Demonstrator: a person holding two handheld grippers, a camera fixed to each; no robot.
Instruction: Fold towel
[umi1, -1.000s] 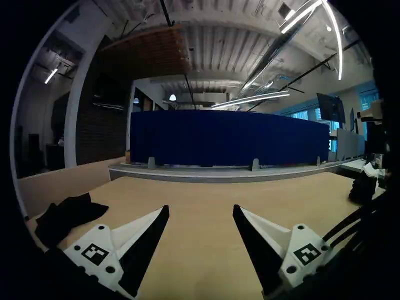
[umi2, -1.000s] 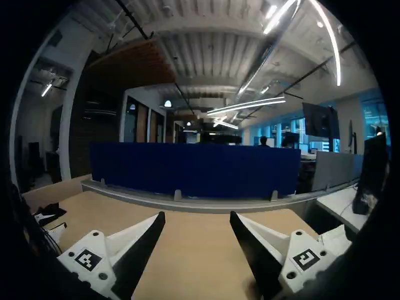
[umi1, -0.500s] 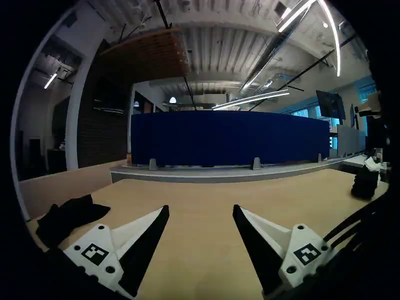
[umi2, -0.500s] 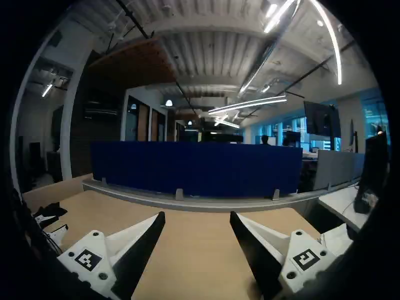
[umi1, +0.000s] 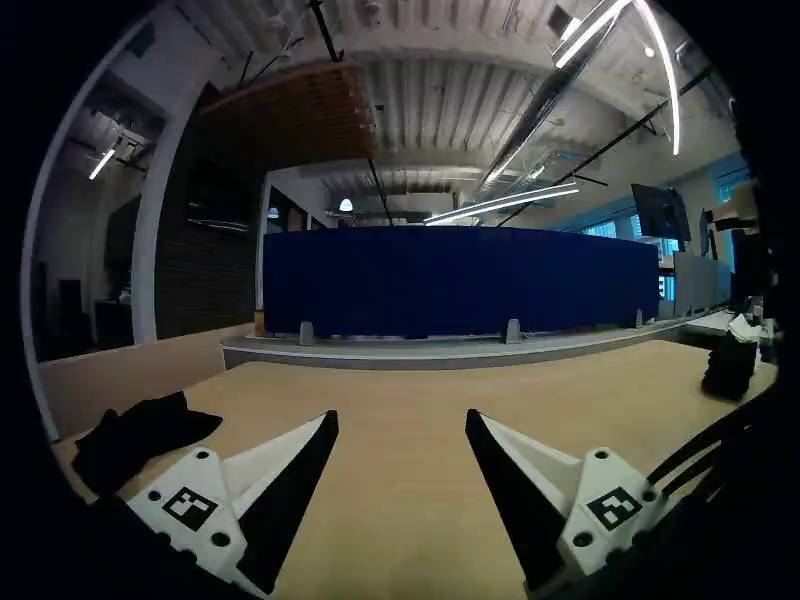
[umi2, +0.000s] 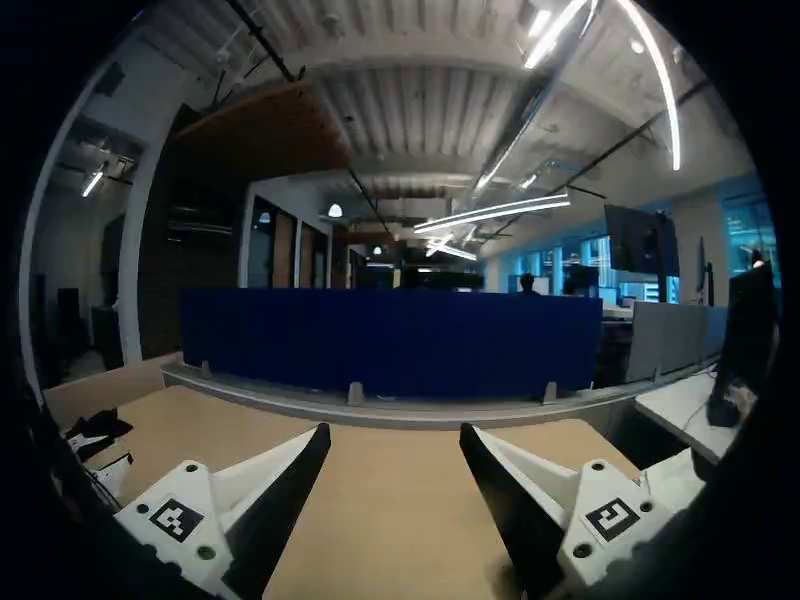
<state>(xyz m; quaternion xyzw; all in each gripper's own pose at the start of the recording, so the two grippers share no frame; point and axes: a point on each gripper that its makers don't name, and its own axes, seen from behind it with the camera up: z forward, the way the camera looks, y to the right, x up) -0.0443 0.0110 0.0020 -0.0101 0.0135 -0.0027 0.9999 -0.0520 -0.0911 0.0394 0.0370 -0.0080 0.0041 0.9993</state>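
A crumpled dark cloth lies on the wooden table at the left, just beyond my left gripper's left finger. My left gripper hangs low over the table, open, with nothing between its fingers. In the right gripper view my right gripper is also open and empty above the same wooden table. At the far left edge of that view a bit of dark cloth lies beside a white part of the other gripper.
A blue divider panel on a grey rail closes the table's far edge. A dark object stands at the table's right end. Black cables run past the left gripper's right finger. Monitors stand on a desk to the right.
Both views have shifted only slightly; the grippers stay open and nothing on the table has moved.
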